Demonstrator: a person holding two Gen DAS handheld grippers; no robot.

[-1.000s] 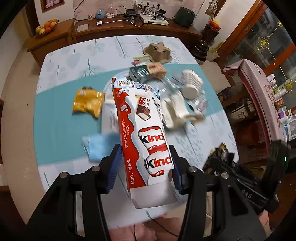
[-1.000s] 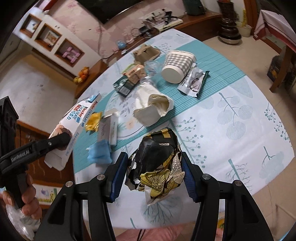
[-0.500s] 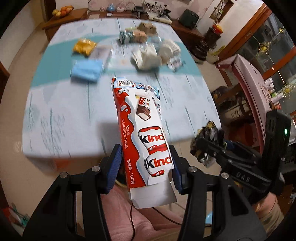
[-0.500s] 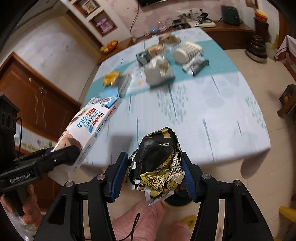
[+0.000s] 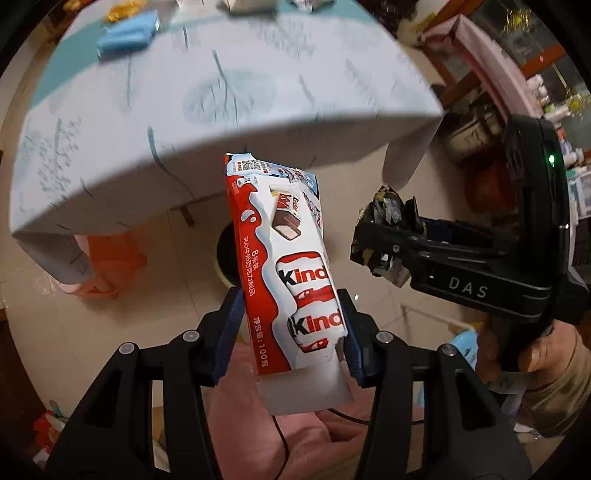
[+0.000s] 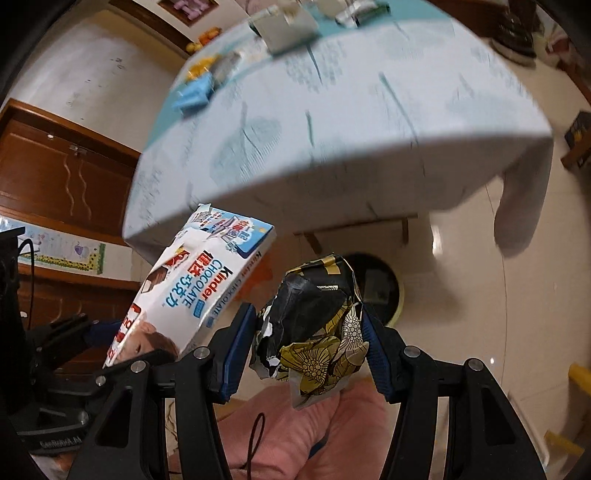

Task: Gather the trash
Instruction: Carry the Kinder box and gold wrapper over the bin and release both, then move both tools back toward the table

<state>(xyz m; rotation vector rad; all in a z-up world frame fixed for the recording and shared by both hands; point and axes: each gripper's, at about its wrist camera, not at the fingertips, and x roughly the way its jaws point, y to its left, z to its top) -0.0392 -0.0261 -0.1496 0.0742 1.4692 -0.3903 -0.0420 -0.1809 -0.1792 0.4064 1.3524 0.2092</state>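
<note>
2 loads in the air, both below the edge of the table (image 5: 221,110) and out over the floor. Largest first: the Kinder box (image 5: 288,266), clamped near its torn lower end between the blue pads of the left gripper (image 5: 291,332), fingers narrowed against its 2 long sides, upper end leaning toward the tablecloth. Beside it to the right, near but not touching, the crumpled black-and-gold wrapper (image 6: 317,325), pinched in the right gripper (image 6: 310,332) with the fingers closed in on the wad and a loose tail hanging below.

Beneath and beyond both, a round dark-mouthed bin (image 6: 380,284) on the floor, partly hidden behind the box in the left view. Probably the drop target, though only its rim and opening visible.

Main risk: a miss. Box long and held at 1 end, so likely to tip or catch the rim and land on the tiles if released while angled. Less serious: hollow card, easily crushed or slipping under a squeeze at the torn end. Wrapper light and springy, likely to cling to a pad on opening or drift wide of the mouth. Also, 2 grippers converging on 1 small opening, hence a chance of knocking together.

Smallest: more litter on the far tabletop, among it a blue packet (image 5: 125,33), not yet collected.
</note>
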